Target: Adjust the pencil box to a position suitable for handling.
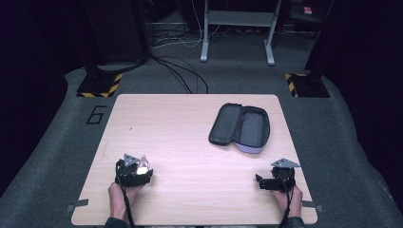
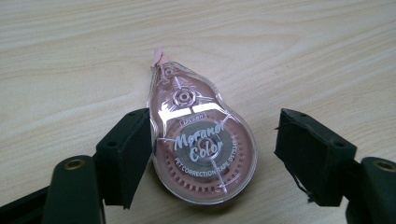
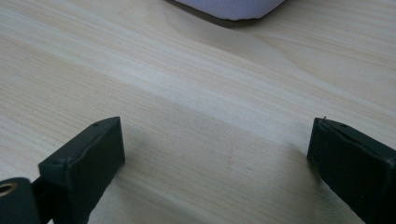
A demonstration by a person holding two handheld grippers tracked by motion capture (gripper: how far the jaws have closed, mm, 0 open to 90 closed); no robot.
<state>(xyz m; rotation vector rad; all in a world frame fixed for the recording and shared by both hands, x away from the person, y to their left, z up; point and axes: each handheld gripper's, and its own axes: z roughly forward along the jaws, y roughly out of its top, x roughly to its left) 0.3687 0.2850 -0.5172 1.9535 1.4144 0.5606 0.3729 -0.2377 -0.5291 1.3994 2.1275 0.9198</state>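
Observation:
A clear pink correction tape dispenser (image 2: 201, 149) lies flat on the wooden table (image 1: 190, 128), its tip pointing away from me. My left gripper (image 2: 215, 140) stands around it: the left pad touches its side, while a gap remains between the right pad and the dispenser, so the gripper is open. In the high view the dispenser (image 1: 143, 165) shows at the front left, just ahead of the left gripper (image 1: 138, 172). My right gripper (image 1: 275, 179) rests near the front right edge. In its own view the right gripper (image 3: 215, 154) is open over bare wood.
An open dark pencil case (image 1: 240, 127) with a pale lining lies at the back right of the table; its pale edge (image 3: 229, 5) shows at the top of the right gripper view. Around the table are grey carpet, cables and stand legs.

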